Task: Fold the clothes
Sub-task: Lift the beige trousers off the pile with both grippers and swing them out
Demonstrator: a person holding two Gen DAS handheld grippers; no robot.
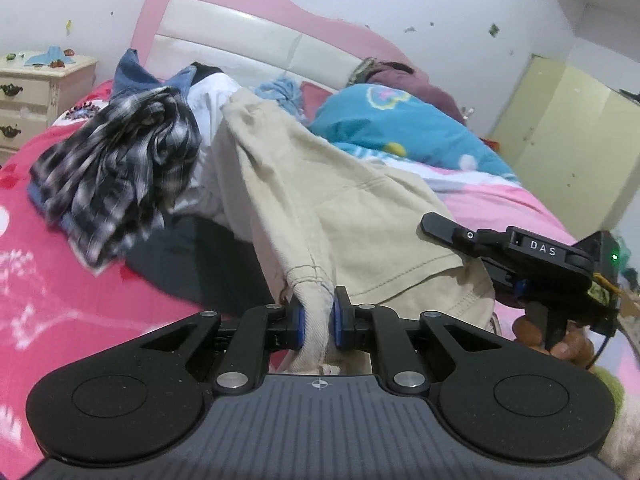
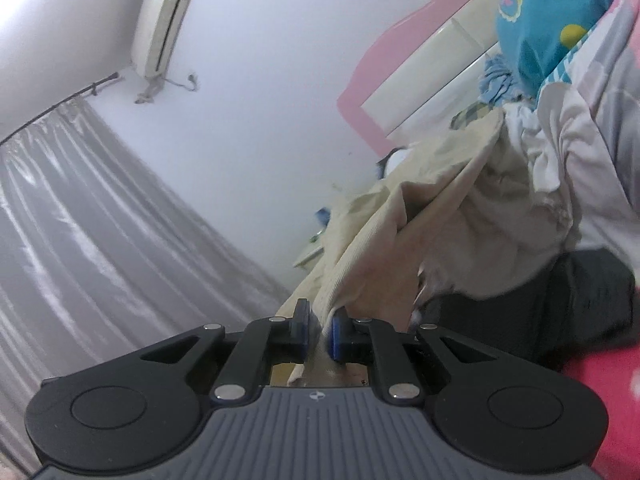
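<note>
The beige trousers are thick, creased cotton with stitched seams, stretched up off the pink bed from the clothes pile at eleven o'clock. The left gripper is clamped on a hem at six o'clock. The right gripper, at three o'clock in the left view, pinches another edge.

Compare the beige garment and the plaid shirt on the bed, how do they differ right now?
The beige garment is plain cream cloth; the plaid shirt is black-and-white checked. The beige garment is pinched by the left gripper and right gripper and pulled taut off the pile; the plaid shirt is held by neither. The beige garment is stretched out; the plaid shirt lies crumpled in a heap. Both are unfolded.
</note>
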